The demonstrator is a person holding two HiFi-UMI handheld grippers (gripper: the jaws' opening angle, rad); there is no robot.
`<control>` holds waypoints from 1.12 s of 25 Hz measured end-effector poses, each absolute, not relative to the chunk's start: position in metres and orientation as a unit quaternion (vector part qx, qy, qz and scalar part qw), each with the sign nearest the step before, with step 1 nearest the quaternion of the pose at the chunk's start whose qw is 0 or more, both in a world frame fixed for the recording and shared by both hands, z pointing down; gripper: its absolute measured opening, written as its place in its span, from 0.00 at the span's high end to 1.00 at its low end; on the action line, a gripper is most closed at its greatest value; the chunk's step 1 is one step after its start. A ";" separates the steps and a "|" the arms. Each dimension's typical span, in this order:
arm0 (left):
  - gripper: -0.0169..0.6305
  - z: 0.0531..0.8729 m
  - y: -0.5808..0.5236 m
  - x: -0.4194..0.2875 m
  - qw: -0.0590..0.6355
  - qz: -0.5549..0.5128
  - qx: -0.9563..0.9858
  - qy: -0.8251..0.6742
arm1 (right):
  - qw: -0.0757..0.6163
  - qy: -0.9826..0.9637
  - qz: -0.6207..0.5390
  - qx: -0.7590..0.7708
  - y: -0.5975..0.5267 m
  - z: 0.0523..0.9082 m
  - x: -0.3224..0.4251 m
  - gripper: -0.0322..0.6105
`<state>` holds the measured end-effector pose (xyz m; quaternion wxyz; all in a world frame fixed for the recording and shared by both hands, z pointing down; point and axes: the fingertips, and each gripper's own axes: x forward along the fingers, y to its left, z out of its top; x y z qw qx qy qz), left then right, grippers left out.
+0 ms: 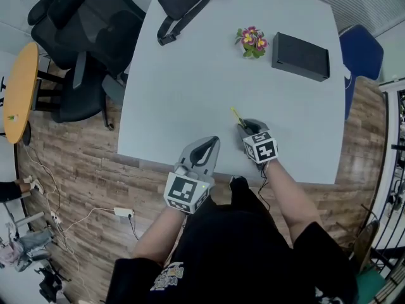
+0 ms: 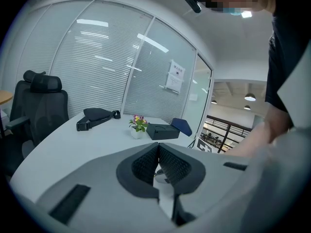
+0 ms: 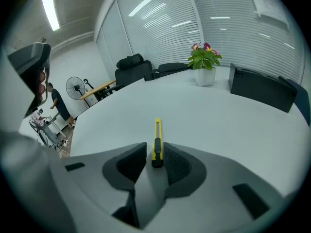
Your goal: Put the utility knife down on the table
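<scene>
The yellow utility knife lies lengthwise on the pale table, tip pointing away from me. Its rear end sits between the jaws of my right gripper. That gripper is open: the knife rests close against the right-hand pad and a clear gap shows on its left side. My left gripper hovers at the table's near edge, to the left of the right one. It is shut, pads together, with nothing in it.
A small potted flower and a black box stand at the far right of the table. A black bag with a strap lies at the far edge. Black office chairs stand left, a blue chair right.
</scene>
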<state>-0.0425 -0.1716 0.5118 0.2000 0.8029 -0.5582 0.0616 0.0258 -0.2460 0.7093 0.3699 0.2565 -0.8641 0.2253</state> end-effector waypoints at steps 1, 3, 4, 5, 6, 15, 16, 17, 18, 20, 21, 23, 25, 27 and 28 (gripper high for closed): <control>0.97 0.511 -0.171 -0.043 0.198 0.062 0.804 -0.557 | 0.368 -0.865 0.224 0.257 -0.245 0.708 0.025 0.76; 0.97 0.508 -0.169 -0.045 0.194 0.062 0.807 -0.555 | 0.362 -0.867 0.221 0.261 -0.245 0.703 0.025 0.75; 0.97 0.507 -0.168 -0.046 0.192 0.061 0.808 -0.553 | 0.358 -0.868 0.219 0.265 -0.244 0.699 0.025 0.74; 0.97 0.506 -0.167 -0.047 0.190 0.060 0.809 -0.552 | 0.353 -0.870 0.216 0.269 -0.244 0.695 0.025 0.74; 0.97 0.505 -0.166 -0.048 0.189 0.059 0.811 -0.551 | 0.348 -0.871 0.213 0.274 -0.244 0.689 0.025 0.74; 0.97 0.477 -0.159 -0.053 0.161 0.047 0.835 -0.525 | 0.255 -0.894 0.171 0.326 -0.242 0.594 0.019 0.81; 0.97 0.474 -0.158 -0.054 0.157 0.045 0.838 -0.521 | 0.243 -0.897 0.164 0.332 -0.241 0.580 0.017 0.83; 0.97 0.470 -0.157 -0.055 0.153 0.043 0.841 -0.517 | 0.230 -0.899 0.156 0.338 -0.239 0.567 0.016 0.85; 0.96 0.466 -0.156 -0.056 0.149 0.041 0.844 -0.513 | 0.217 -0.901 0.149 0.344 -0.237 0.553 0.015 0.87; 0.97 0.459 -0.154 -0.057 0.141 0.037 0.851 -0.505 | 0.193 -0.904 0.134 0.357 -0.232 0.527 0.013 0.94; 0.97 0.455 -0.153 -0.058 0.136 0.035 0.854 -0.500 | 0.181 -0.906 0.126 0.361 -0.229 0.515 0.012 0.94; 0.97 0.448 -0.151 -0.060 0.129 0.032 0.860 -0.492 | 0.160 -0.910 0.107 0.368 -0.222 0.490 0.010 0.95; 0.97 0.443 -0.148 -0.062 0.124 0.034 0.865 -0.485 | 0.141 -0.912 0.090 0.374 -0.212 0.466 0.008 0.95; 0.97 0.437 -0.144 -0.065 0.119 0.035 0.870 -0.477 | 0.119 -0.913 0.076 0.383 -0.200 0.443 0.006 0.95; 0.97 0.434 -0.141 -0.066 0.117 0.034 0.874 -0.471 | 0.109 -0.912 0.070 0.388 -0.194 0.432 0.006 0.95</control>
